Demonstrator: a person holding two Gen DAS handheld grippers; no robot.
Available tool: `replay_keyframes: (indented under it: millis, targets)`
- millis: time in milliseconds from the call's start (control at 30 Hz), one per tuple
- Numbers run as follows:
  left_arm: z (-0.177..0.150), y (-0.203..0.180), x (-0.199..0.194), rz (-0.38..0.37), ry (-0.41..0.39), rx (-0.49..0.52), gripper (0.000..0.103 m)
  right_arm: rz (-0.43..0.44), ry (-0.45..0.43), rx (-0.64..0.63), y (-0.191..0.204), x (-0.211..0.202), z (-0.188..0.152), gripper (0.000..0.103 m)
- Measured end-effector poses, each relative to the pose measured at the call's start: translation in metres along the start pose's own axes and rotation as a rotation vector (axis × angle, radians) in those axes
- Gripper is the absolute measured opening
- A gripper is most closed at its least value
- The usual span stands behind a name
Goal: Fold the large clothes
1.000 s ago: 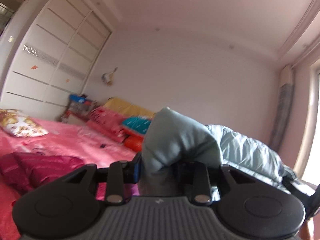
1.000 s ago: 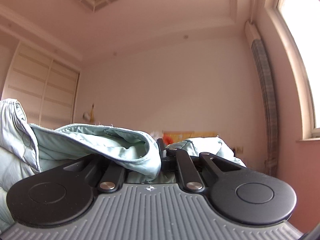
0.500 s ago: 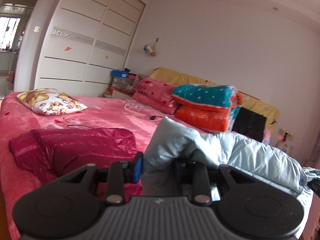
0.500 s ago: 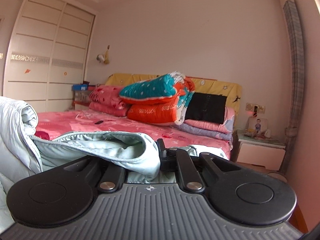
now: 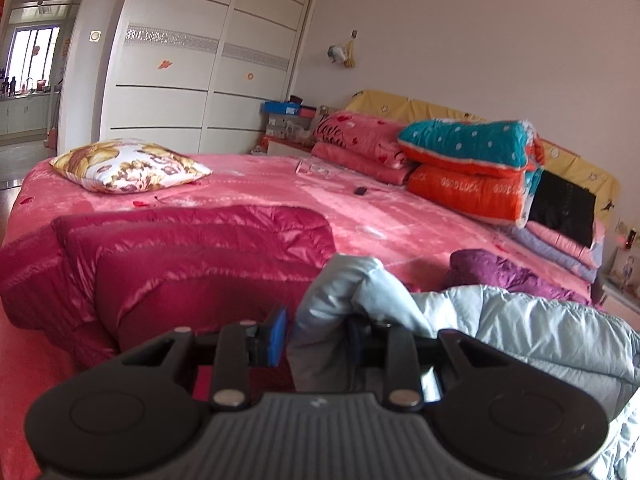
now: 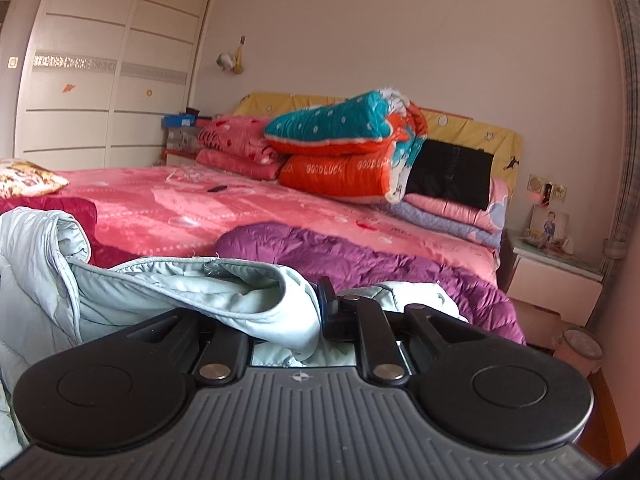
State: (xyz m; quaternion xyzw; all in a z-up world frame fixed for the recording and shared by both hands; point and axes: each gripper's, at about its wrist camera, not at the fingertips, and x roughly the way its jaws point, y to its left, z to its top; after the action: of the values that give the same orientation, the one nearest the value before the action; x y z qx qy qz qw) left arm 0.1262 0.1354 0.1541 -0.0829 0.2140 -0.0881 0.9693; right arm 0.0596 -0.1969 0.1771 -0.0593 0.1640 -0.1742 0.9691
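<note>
A pale blue padded jacket [image 5: 520, 328] hangs between my two grippers just above the pink bed [image 5: 280, 188]. My left gripper [image 5: 316, 336] is shut on a bunched fold of it, and the cloth fills the gap beside the blue pad. In the right wrist view the jacket [image 6: 180, 292] drapes over the left finger and hides it. The jaws of my right gripper [image 6: 296, 320] are opening, with the jacket's hem still between them and against the pad.
A folded crimson jacket [image 5: 180, 264] lies at the bed's near left and a purple one [image 6: 360, 264] at its near right. Stacked quilts [image 6: 348, 152] and a black cushion fill the headboard end. A floral pillow [image 5: 128, 164] lies far left. A nightstand [image 6: 552, 276] stands to the right.
Both grippers have come down and tilted forward with the jacket; the views swung from ceiling and wall to the bed. The jacket now hangs low over the bed.
</note>
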Motion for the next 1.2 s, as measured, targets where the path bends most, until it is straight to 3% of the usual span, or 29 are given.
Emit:
replay_keyframes:
  millis: [133, 200, 333, 467, 667, 767, 933, 1067, 1200]
  targets:
    - [-0.010, -0.001, 0.013, 0.027, 0.030, 0.027, 0.030, 0.000, 0.050, -0.013, 0.011, 0.016, -0.016, 0.032]
    - [-0.012, 0.001, 0.016, 0.043, 0.038, 0.035, 0.037, -0.002, 0.073, -0.021, 0.013, 0.022, -0.020, 0.068]
    - [-0.011, 0.005, 0.011, 0.085, 0.029, 0.069, 0.072, 0.003, 0.101, -0.027, 0.013, 0.029, -0.027, 0.102]
    - [-0.010, 0.007, -0.007, 0.114, 0.024, 0.108, 0.083, -0.001, 0.112, -0.019, 0.009, 0.019, -0.028, 0.103]
    - [-0.010, 0.009, -0.040, 0.154, 0.030, 0.168, 0.091, -0.003, 0.119, 0.038, -0.001, -0.009, -0.032, 0.103]
    - [-0.009, 0.013, -0.054, 0.203, 0.031, 0.200, 0.091, 0.001, 0.126, 0.066, -0.008, -0.027, -0.038, 0.103]
    - [-0.007, 0.029, -0.081, 0.245, 0.037, 0.168, 0.091, -0.013, 0.155, 0.166, -0.030, -0.065, -0.057, 0.103]
    - [-0.012, 0.029, -0.112, 0.177, 0.076, 0.133, 0.092, -0.022, 0.189, 0.252, -0.050, -0.090, -0.079, 0.103]
    - [-0.032, 0.009, -0.143, 0.091, 0.118, 0.174, 0.092, -0.018, 0.235, 0.302, -0.065, -0.110, -0.103, 0.103]
